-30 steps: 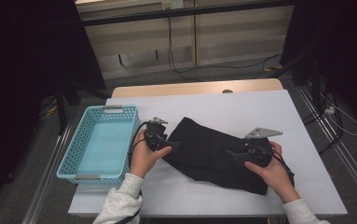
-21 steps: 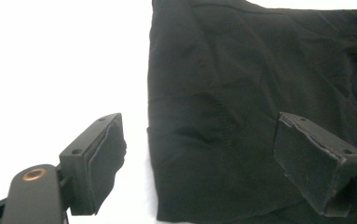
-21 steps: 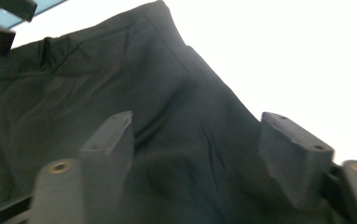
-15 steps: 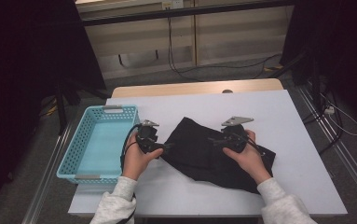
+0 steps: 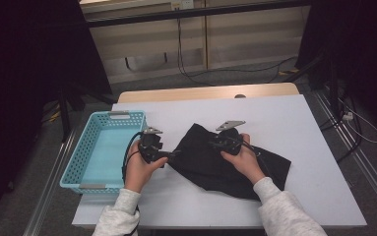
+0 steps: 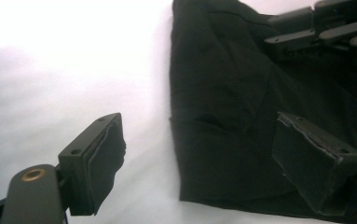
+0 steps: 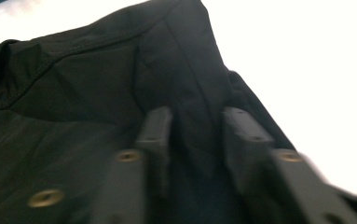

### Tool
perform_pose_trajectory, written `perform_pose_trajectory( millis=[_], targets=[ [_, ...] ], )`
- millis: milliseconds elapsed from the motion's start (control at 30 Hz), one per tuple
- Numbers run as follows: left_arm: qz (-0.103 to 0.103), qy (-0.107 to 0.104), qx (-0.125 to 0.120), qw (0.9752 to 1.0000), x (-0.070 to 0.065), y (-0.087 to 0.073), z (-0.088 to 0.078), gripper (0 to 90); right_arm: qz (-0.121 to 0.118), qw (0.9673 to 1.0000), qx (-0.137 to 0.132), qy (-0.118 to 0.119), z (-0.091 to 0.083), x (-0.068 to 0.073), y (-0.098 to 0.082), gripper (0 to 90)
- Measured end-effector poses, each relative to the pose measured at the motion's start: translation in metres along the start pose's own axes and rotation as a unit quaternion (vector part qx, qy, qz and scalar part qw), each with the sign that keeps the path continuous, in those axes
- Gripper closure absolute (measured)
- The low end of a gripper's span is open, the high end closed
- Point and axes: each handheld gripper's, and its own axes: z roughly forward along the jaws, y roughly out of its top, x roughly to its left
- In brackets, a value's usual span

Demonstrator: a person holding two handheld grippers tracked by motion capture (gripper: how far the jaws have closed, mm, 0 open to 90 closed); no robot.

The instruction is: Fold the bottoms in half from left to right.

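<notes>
A black garment (image 5: 225,164) lies crumpled on the white table (image 5: 299,123). My left gripper (image 5: 172,154) is at the garment's left edge, open, with one pad over bare table and the other over the cloth (image 6: 227,107); nothing is pinched between its jaws (image 6: 204,163). My right gripper (image 5: 213,143) rests on the garment's upper middle. Its jaws have just been closing and now pinch a raised fold of the black cloth (image 7: 97,79) between them (image 7: 197,135). The right gripper (image 6: 316,28) also shows at the top right of the left gripper view.
A light blue plastic basket (image 5: 73,157) with nothing in it stands at the table's left edge, beside my left hand. White table surface lies free behind and to the right of the garment. Dark floor and cables surround the table.
My right gripper has moved left across the garment to its upper middle, and its jaws have closed on a fold. The left gripper has shifted slightly left, still open.
</notes>
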Motion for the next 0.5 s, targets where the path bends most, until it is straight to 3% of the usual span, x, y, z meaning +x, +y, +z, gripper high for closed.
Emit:
perform_pose_trajectory(
  millis=[33,133,233,400,500],
  targets=[
    [-0.004,-0.001,0.001,1.0,0.0,-0.001,0.0,17.4,-0.002,1.0,0.002,0.008,0.0,0.0,0.0,81.0],
    [-0.001,0.003,-0.001,1.0,0.0,-0.002,0.0,17.7,-0.011,0.9999,0.003,0.012,0.001,0.0,0.002,83.9],
    [-0.002,0.007,-0.004,1.0,0.0,-0.002,-0.001,18.0,-0.001,0.9999,0.001,0.016,-0.003,-0.001,0.004,84.5],
    [0.002,0.007,-0.005,1.0,-0.001,-0.003,-0.001,18.0,0.015,0.9995,-0.016,0.023,-0.023,-0.005,0.009,84.6],
    [-0.001,0.002,-0.003,1.0,-0.001,-0.003,0.0,17.9,0.009,0.9996,-0.016,0.024,-0.033,-0.003,0.009,84.6]
  ],
)
